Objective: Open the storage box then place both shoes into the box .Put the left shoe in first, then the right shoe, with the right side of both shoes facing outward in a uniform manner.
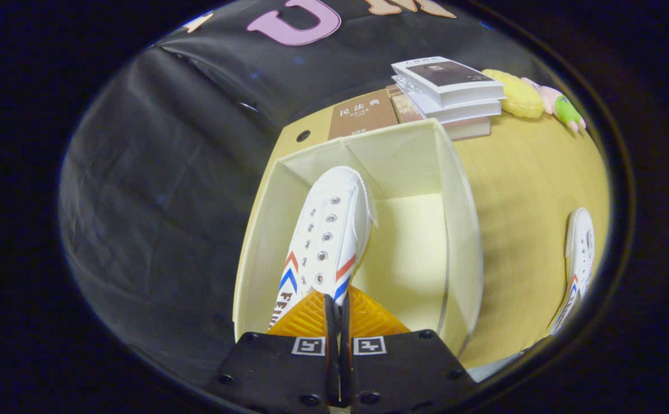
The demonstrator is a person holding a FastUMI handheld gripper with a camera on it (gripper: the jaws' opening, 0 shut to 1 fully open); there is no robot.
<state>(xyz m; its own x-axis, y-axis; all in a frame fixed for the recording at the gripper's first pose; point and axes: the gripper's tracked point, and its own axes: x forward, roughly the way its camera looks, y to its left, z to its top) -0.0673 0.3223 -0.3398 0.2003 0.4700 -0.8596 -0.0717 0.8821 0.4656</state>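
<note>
first shoe [329, 230] held clamped by gripper [337, 310] over open box [461, 230]; lowering, release judged next; second shoe [579, 253] waits right.

Matt canvas shoe [330, 230] in a smooth, matt storage box [460, 230] on a smooth wood-look table [530, 195].

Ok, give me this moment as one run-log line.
phase: first shoe going in | tongs: shut on white sneaker, held inside open storage box | second sneaker: on table, beside box

Table [518, 190]: box [455, 230], books [449, 92], perhaps toys [521, 95].
</note>
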